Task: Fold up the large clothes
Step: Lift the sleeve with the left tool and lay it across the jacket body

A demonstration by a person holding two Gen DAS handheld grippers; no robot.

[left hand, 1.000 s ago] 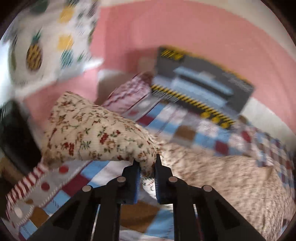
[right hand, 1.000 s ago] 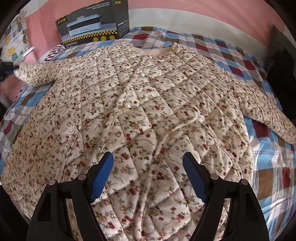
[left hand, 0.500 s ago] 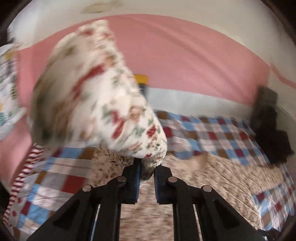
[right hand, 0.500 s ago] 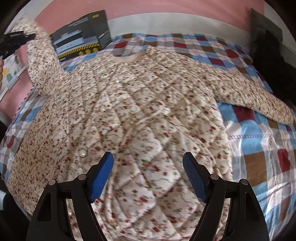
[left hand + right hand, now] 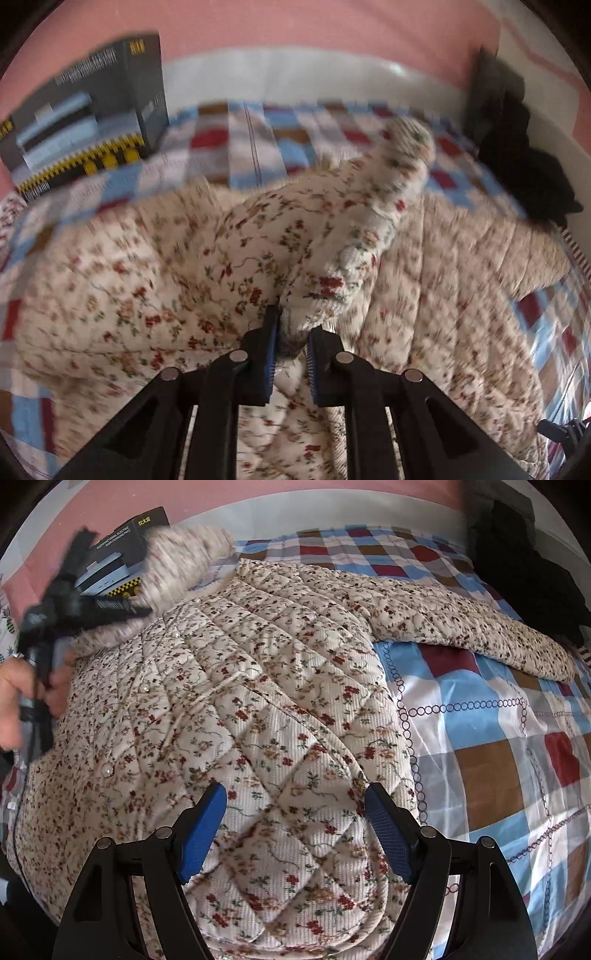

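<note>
Two grippers, one jacket (image 5: 258, 686). Spread flat on the bed (image 5: 498, 738), filling centre and left of the right wrist frame, collar toward the top, hem at the bottom. Left gripper (image 5: 290, 350) clamped on the cuff of the left sleeve (image 5: 303, 236); fingers (image 5: 266, 354) nearly closed, cloth bunched between them. Sleeve raised, running from frame centre up and right toward the far side, long axis across the jacket body rather than along it. Probably being carried inward for laying over the chest; room enough only if lowered short of the right sleeve (image 5: 461, 627), lying outstretched toward the right edge.

Right gripper (image 5: 295, 823) wide open over the hem, holding nothing, contact with the cloth not clear. Nearer that outstretched sleeve, so likely next for it.

Left wrist view: the pinch itself, close, but blurred. Right wrist view: none of the pinch, only the left gripper and hand (image 5: 22, 701) smeared at upper left, yet the whole layout sharp, plus a box (image 5: 122, 539) by the collar.
</note>
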